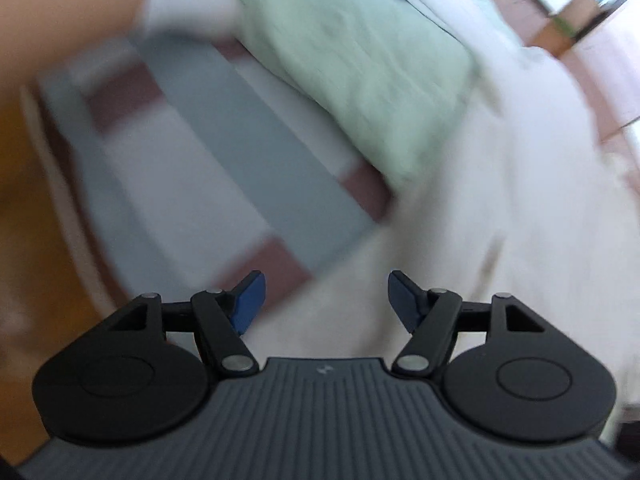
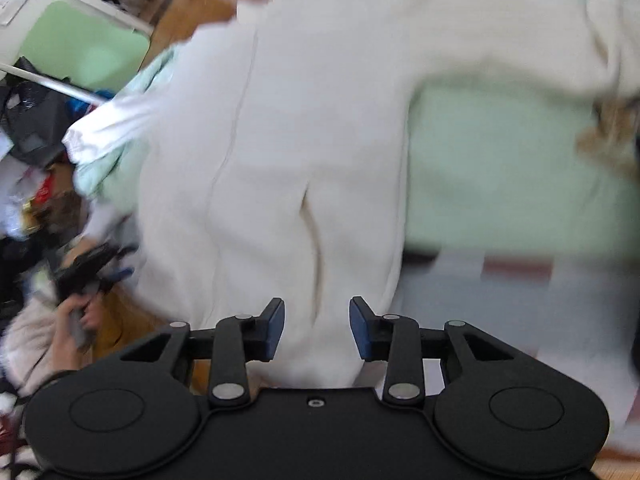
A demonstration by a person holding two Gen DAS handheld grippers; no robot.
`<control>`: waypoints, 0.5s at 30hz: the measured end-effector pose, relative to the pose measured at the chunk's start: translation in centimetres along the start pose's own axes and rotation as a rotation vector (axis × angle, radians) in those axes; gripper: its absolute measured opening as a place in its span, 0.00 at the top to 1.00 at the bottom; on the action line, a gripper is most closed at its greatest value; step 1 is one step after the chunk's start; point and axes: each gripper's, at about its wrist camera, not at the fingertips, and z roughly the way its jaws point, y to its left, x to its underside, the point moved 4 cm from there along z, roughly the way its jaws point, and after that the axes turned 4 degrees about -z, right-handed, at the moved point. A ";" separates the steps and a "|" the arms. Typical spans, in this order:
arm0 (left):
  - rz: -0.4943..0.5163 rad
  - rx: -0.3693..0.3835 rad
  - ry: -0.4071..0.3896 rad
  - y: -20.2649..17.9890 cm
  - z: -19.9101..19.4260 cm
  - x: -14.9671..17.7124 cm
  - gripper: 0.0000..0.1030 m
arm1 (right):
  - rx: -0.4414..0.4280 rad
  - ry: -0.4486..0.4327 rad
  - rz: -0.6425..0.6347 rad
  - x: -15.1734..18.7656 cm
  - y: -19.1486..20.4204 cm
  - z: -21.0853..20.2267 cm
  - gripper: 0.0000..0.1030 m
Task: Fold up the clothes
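Both views are motion-blurred, so detail is rough. Cream garment lies spread over most of the right wrist view, from upper right down to bottom centre, with a long seam running down it; likely laid out flat so it can be folded. In the left wrist view it fills the right side, cream cloth. Mint cloth sits at top centre there, bunched, partly on the cream one's edge; which overlaps which I can't tell. In the right view, mint shows at right of centre beside the cream garment. A grey-white-maroon striped piece lies flat at left-centre of the left view, looks already folded and set aside, though that's a guess. Brown table shows at the far left edge.

Left claw: jaws spread wide, nothing between them, cloth below but no contact visible. Right claw: jaws parted to a moderate gap, pads not pressing on anything; cream fabric shows through the gap behind, whether it brushes the tips I can't tell. Neither holds cloth, so probably between grasps.

A hand at lower left of the right view grips a dark handle, probably the other claw's. Clutter pile at left edge, off the work area.
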 end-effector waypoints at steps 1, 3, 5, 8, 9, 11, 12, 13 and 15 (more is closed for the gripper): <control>-0.028 0.012 -0.008 0.6 0.6 0.5 0.35 | 0.041 -0.026 -0.026 -0.6 0.2 0.7 0.60; -0.017 0.011 -0.083 0.9 0.4 1.0 0.34 | 0.150 -0.079 -0.071 -1.3 0.6 2.8 0.60; 0.019 -0.033 -0.086 0.8 0.3 1.1 0.33 | 0.240 -0.128 -0.109 -1.8 0.8 5.1 0.60; 0.041 -0.057 -0.031 1.2 0.1 1.5 0.40 | 0.318 -0.144 -0.086 -2.6 -0.2 7.0 0.60; 0.036 -0.055 -0.016 1.3 -0.1 1.6 0.41 | 0.317 -0.167 -0.054 -2.7 -0.7 7.2 0.60; 0.056 -0.058 -0.014 1.1 -0.4 1.7 0.46 | 0.269 -0.213 0.032 -2.4 -1.3 7.4 0.60; 0.072 -0.068 -0.015 0.8 -0.3 1.8 0.46 | 0.252 -0.218 0.066 -2.3 -1.5 7.7 0.60; 0.097 -0.091 -0.018 0.5 0.1 2.0 0.45 | 0.246 -0.208 0.081 -2.1 -1.7 8.1 0.60; 0.147 -0.120 -0.059 -0.2 0.4 2.3 0.36 | 0.247 -0.183 0.086 -1.8 -1.9 9.0 0.59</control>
